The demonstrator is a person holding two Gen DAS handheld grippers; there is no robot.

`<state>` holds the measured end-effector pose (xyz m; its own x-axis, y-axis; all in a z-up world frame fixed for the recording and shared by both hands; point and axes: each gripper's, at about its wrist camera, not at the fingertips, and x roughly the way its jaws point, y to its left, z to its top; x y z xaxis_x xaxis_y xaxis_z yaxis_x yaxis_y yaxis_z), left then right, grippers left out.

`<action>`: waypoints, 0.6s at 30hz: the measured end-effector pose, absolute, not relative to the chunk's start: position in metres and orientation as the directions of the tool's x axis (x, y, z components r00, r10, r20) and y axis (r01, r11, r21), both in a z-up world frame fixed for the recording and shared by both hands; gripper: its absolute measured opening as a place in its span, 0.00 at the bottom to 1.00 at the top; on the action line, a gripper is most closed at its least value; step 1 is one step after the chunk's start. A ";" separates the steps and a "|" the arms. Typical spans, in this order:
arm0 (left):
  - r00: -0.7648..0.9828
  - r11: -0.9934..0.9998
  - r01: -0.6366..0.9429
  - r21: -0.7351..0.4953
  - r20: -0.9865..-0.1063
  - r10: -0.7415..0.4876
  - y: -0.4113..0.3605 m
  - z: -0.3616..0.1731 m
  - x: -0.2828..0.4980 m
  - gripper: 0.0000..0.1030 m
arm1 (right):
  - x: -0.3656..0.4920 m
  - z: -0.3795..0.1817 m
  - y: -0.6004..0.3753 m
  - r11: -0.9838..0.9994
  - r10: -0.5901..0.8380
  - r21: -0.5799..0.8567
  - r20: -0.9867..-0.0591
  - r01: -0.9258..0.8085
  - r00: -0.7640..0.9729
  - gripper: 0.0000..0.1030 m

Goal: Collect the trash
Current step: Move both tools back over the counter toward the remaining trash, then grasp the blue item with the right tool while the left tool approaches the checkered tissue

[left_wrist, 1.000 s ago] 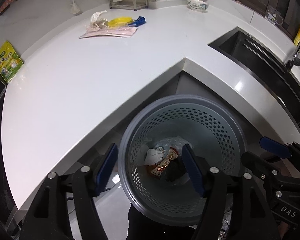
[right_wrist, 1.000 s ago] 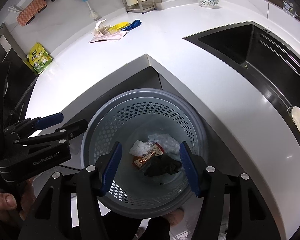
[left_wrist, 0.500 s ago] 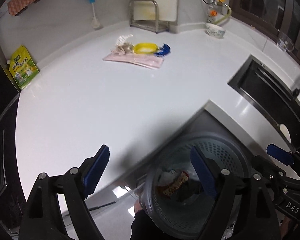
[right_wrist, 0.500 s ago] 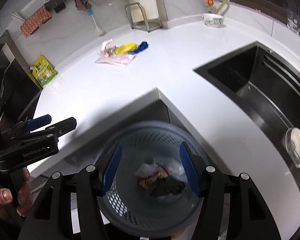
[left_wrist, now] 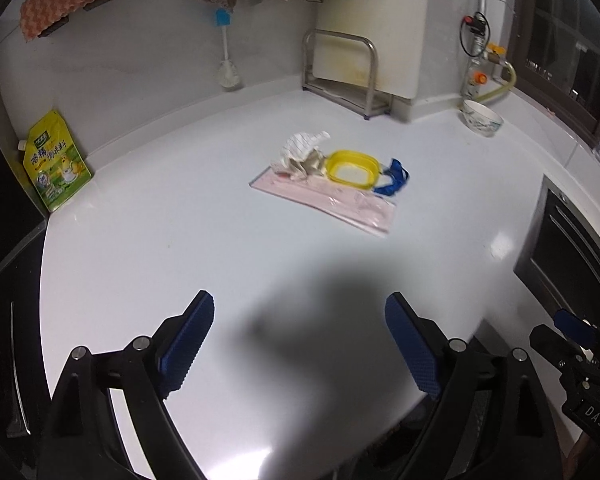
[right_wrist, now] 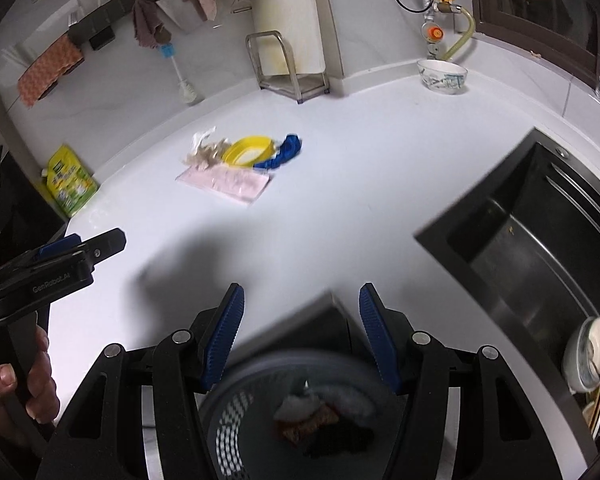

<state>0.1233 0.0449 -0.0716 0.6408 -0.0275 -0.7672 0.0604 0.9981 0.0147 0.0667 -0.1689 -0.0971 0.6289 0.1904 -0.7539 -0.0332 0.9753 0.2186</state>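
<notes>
Our left gripper (left_wrist: pixel 299 344) and right gripper (right_wrist: pixel 300 336) both hang spread and empty. The trash (left_wrist: pixel 328 178) lies mid-counter (left_wrist: pixel 180 240), with nothing between; the bin (right_wrist: pixel 236 420) sits under our right gripper, beside the sink (right_wrist: pixel 540 248).

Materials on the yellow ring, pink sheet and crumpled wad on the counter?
Yellow ring: looks like hard glossy plastic, with an even moulded rim. Pink sheet: likely thin plastic film packaging, flat, shiny and wrinkled. Crumpled wad: probably paper or tissue, matte with soft creases and faint lines; cannot tell for sure.
</notes>
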 end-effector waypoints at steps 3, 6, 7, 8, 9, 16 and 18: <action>0.645 0.998 0.058 0.020 -0.764 -0.022 0.053 -0.073 0.147 0.83 | 0.094 -0.098 -0.163 0.976 0.183 0.217 -0.750 -0.025 0.636 0.56; 0.651 0.997 0.066 0.032 -0.759 -0.019 0.059 -0.075 0.170 0.83 | 0.118 -0.101 -0.158 0.976 0.176 0.217 -0.748 -0.014 0.640 0.56; 0.652 0.997 0.069 0.036 -0.758 -0.018 0.061 -0.076 0.178 0.83 | 0.128 -0.102 -0.155 0.976 0.171 0.216 -0.748 -0.009 0.641 0.56; 0.653 0.997 0.073 0.037 -0.757 -0.019 0.062 -0.076 0.184 0.83 | 0.135 -0.103 -0.153 0.976 0.169 0.216 -0.748 -0.005 0.642 0.56; 0.653 0.996 0.078 0.037 -0.757 -0.023 0.064 -0.077 0.192 0.83 | 0.143 -0.105 -0.151 0.977 0.165 0.215 -0.748 0.000 0.643 0.56; 0.656 0.989 0.141 0.045 -0.753 -0.060 0.072 -0.085 0.238 0.84 | 0.186 -0.111 -0.136 0.975 0.145 0.219 -0.749 0.034 0.647 0.56; 0.653 0.986 0.160 0.046 -0.754 -0.071 0.073 -0.089 0.247 0.84 | 0.200 -0.113 -0.132 0.974 0.138 0.221 -0.750 0.048 0.647 0.56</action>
